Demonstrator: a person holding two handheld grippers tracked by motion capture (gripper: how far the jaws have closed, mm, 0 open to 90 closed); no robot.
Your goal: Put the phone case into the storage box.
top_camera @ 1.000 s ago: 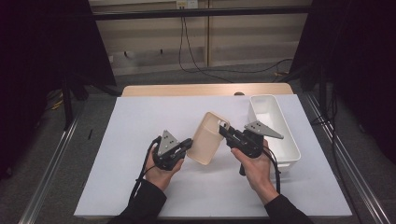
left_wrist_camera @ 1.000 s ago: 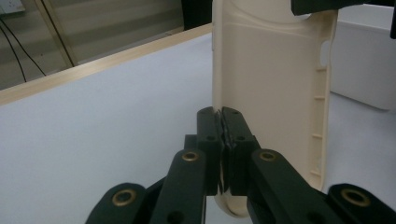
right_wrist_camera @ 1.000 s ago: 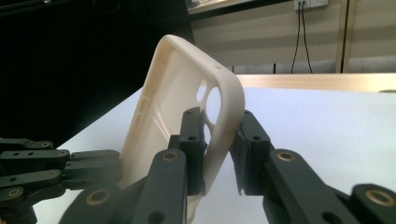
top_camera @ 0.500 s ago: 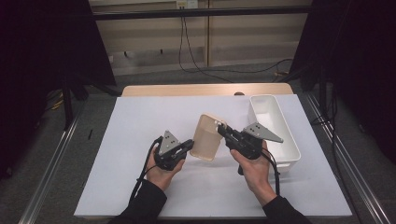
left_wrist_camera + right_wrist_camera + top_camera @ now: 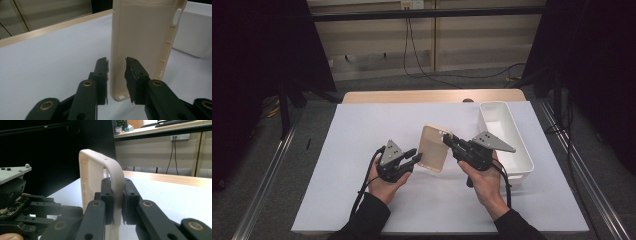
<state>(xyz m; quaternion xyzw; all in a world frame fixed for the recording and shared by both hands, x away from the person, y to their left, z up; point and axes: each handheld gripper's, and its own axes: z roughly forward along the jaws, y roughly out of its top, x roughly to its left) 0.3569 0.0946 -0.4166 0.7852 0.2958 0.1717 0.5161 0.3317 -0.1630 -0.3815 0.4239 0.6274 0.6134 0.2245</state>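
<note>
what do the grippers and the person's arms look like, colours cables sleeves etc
Both the left gripper and the right gripper are black with two linked jaws, brass-coloured pivot pins and a grey three-cornered top plate. A black cable trails from each. The person wears dark long sleeves.

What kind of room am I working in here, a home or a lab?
Most likely a lab or office test station, not a home. The table has a plain white cover and stands between dark curtains; wall sockets with hanging cables and a desk with clutter show behind it.
</note>
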